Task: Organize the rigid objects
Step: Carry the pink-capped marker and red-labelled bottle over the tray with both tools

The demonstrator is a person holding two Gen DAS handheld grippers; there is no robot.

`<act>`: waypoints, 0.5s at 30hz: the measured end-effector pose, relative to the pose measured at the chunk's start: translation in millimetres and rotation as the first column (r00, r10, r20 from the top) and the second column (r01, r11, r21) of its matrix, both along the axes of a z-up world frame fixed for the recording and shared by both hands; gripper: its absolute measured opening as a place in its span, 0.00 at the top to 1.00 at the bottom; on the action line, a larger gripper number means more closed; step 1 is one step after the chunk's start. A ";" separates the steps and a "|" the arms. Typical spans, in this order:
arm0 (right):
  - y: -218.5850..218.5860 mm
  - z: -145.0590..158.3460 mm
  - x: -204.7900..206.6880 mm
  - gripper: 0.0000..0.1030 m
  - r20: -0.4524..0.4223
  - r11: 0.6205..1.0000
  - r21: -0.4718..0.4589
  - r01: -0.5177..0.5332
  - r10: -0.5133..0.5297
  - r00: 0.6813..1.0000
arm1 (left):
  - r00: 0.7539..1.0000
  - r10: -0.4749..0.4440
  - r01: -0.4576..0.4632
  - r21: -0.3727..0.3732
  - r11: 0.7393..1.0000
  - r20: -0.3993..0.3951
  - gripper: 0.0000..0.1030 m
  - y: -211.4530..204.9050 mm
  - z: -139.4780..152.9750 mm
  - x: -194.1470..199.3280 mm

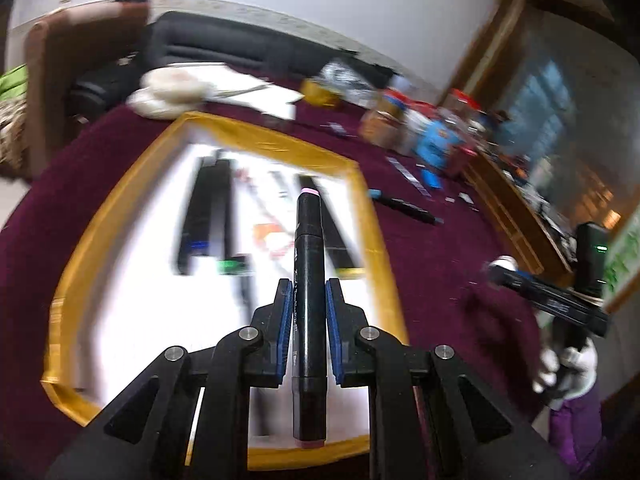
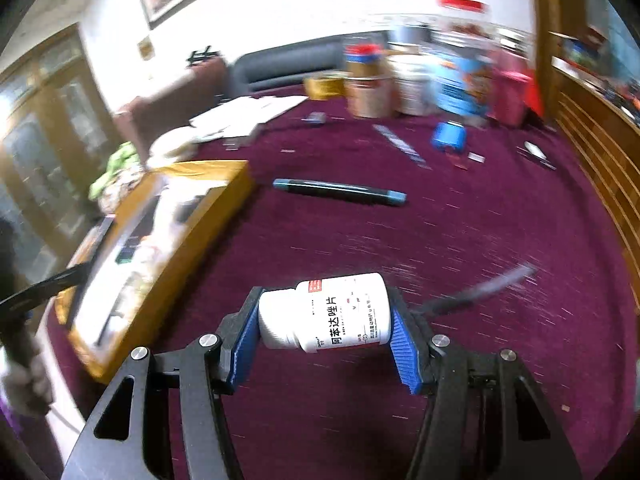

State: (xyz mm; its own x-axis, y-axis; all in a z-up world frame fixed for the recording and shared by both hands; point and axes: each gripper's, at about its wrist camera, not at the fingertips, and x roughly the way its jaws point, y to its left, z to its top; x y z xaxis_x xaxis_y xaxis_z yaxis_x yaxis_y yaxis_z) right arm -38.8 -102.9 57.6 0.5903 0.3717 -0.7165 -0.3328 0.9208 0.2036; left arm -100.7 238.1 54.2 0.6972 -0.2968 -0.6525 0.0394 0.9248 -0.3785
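Note:
My left gripper (image 1: 308,292) is shut on a black marker (image 1: 308,240) with pink ends, which points forward over a yellow-rimmed box (image 1: 264,140). The box has a white floor with several dark pens lying in it, all blurred. My right gripper (image 2: 325,294) is shut on a white pill bottle (image 2: 332,316) lying sideways, one blue pad on its cap end and the other on its base, above the maroon cloth (image 2: 440,240). The box (image 2: 224,200) is to its left. A second black marker (image 2: 340,191) with blue ends lies on the cloth just right of the box.
Jars and tins (image 2: 368,88), a blue box (image 2: 448,136) and papers (image 2: 248,112) crowd the far side of the table. A blurred dark stick (image 2: 480,292) lies right of the bottle. A wooden cabinet (image 2: 592,152) runs along the right. A gloved hand (image 1: 568,368) shows at the right.

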 end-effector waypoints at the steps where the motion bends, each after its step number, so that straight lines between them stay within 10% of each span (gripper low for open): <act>1: 11.0 1.7 -0.8 0.48 0.003 1.000 0.004 -0.028 0.028 1.000 | 1.000 0.026 -0.026 0.006 1.000 -0.009 0.87 9.9 -4.0 -0.4; 15: 172.9 -10.4 -25.7 0.48 -0.023 0.912 -0.075 -0.404 0.404 0.915 | 0.984 0.132 -0.135 -0.011 0.991 -0.120 0.87 57.6 -44.4 11.0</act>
State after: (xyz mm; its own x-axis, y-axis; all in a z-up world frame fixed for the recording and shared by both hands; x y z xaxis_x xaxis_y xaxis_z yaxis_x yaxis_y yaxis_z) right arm -64.5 70.1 47.2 0.3960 0.5213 -0.7559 -0.6784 0.7209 0.1417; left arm -89.7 295.7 9.8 0.6493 -0.2198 -0.7281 -0.1301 0.9111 -0.3911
